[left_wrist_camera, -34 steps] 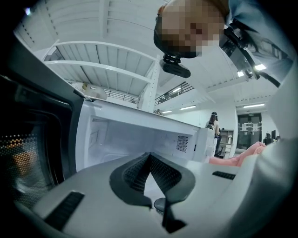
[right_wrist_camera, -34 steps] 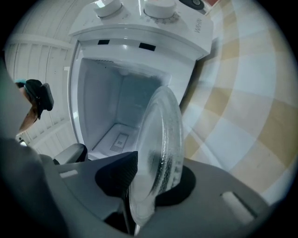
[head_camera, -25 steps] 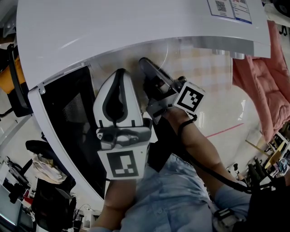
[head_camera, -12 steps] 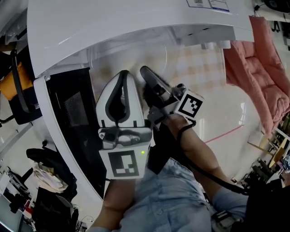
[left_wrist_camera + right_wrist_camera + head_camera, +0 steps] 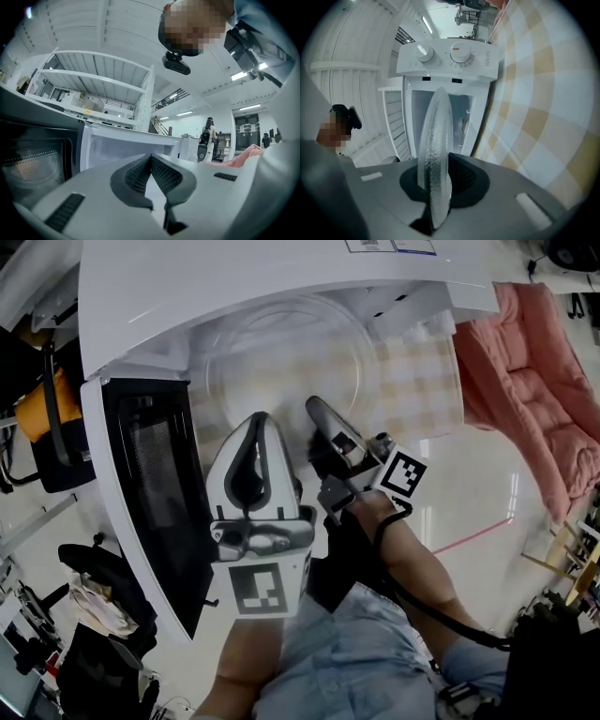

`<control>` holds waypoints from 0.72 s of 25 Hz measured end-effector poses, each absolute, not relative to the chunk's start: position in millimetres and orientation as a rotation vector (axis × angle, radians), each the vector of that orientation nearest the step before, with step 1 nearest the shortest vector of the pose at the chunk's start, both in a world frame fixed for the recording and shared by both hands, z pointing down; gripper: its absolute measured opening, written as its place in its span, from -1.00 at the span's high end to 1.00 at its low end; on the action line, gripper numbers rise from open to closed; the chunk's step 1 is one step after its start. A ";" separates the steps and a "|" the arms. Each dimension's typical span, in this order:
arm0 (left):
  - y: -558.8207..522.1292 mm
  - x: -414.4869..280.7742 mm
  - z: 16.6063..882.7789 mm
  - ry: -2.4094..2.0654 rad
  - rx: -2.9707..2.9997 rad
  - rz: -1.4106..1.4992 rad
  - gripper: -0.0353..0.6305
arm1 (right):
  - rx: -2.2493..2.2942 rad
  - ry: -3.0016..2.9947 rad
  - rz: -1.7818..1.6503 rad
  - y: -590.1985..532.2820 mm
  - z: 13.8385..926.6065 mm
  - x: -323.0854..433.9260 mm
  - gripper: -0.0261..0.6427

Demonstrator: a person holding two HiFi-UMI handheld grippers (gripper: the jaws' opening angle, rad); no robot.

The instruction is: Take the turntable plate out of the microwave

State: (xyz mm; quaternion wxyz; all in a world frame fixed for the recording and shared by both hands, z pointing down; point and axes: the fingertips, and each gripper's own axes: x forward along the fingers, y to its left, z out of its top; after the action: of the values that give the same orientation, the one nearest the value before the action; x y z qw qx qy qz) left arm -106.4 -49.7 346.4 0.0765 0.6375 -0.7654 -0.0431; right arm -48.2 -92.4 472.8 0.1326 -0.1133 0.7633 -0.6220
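The clear glass turntable plate [image 5: 281, 362] lies level, half out of the white microwave [image 5: 234, 287]. My right gripper [image 5: 315, 409] is shut on the plate's near rim. Its jaws have just been closing with that rim between them. In the right gripper view the plate [image 5: 435, 140] shows edge-on between the pads, in front of the microwave's open cavity [image 5: 454, 117]. My left gripper [image 5: 260, 420] points level beside it, at the plate's near left edge. In the left gripper view its pads [image 5: 140, 171] meet at the tips with nothing between them.
The microwave's dark-windowed door [image 5: 150, 484] stands swung open at the left. A checked cloth [image 5: 422, 381] covers the table to the right of the microwave. Pink padding [image 5: 544, 362] lies at the far right. A dark chair with orange cloth [image 5: 47, 399] stands at the left.
Both grippers have drawn back out of the microwave toward the person and risen slightly. The plate has come with the right gripper, and much more of its disc now shows outside the cavity.
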 end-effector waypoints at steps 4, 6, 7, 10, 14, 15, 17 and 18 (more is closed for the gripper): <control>-44.5 -98.0 341.7 -2.304 1.917 -0.127 0.87 | -0.313 2.217 -1.799 -88.3 467.2 -42.3 0.83; -41.1 -95.3 340.8 -2.307 1.917 -0.119 0.87 | -0.308 2.215 -1.800 -85.6 465.1 -39.6 0.83; -39.5 -94.4 340.3 -2.310 1.916 -0.117 0.87 | -0.305 2.213 -1.802 -84.3 464.3 -38.5 0.83; -35.1 -90.8 336.9 -2.321 1.916 -0.116 0.87 | -0.299 2.207 -1.803 -79.9 462.1 -34.3 0.83; -27.9 -82.4 331.7 -2.329 1.923 -0.114 0.87 | -0.292 2.204 -1.801 -71.2 458.3 -25.7 0.83; -26.5 -80.5 330.4 -2.331 1.924 -0.115 0.87 | -0.288 2.204 -1.800 -69.3 456.9 -23.9 0.83; -24.5 -77.2 328.7 -2.333 1.924 -0.116 0.87 | -0.281 2.203 -1.802 -66.2 454.0 -21.1 0.83; -23.5 -75.8 327.3 -2.334 1.924 -0.118 0.87 | -0.277 2.202 -1.804 -64.8 451.6 -19.6 0.83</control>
State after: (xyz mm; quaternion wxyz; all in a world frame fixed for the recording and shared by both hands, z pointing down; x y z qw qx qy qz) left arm -75.8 -23.5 327.3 0.0572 0.6345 -0.7698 -0.0390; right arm -19.6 -64.8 451.6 0.1403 -0.0958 0.7622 -0.6246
